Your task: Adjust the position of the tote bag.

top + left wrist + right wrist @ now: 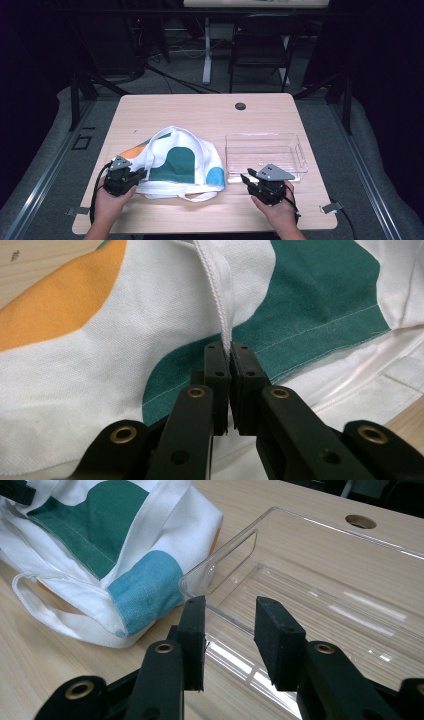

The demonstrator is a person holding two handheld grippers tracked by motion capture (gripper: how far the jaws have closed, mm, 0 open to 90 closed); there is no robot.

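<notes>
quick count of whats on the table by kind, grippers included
Cloth tote bag: 1
Clear plastic bin: 1
Handheld grippers: 2, the left gripper shut on the bag's white strap, the right gripper open at the bin's near rim
Total: 4

A dark folding chair (260, 47) stands beyond the wooden table (200, 112), beside a white desk leg (206, 50).
</notes>
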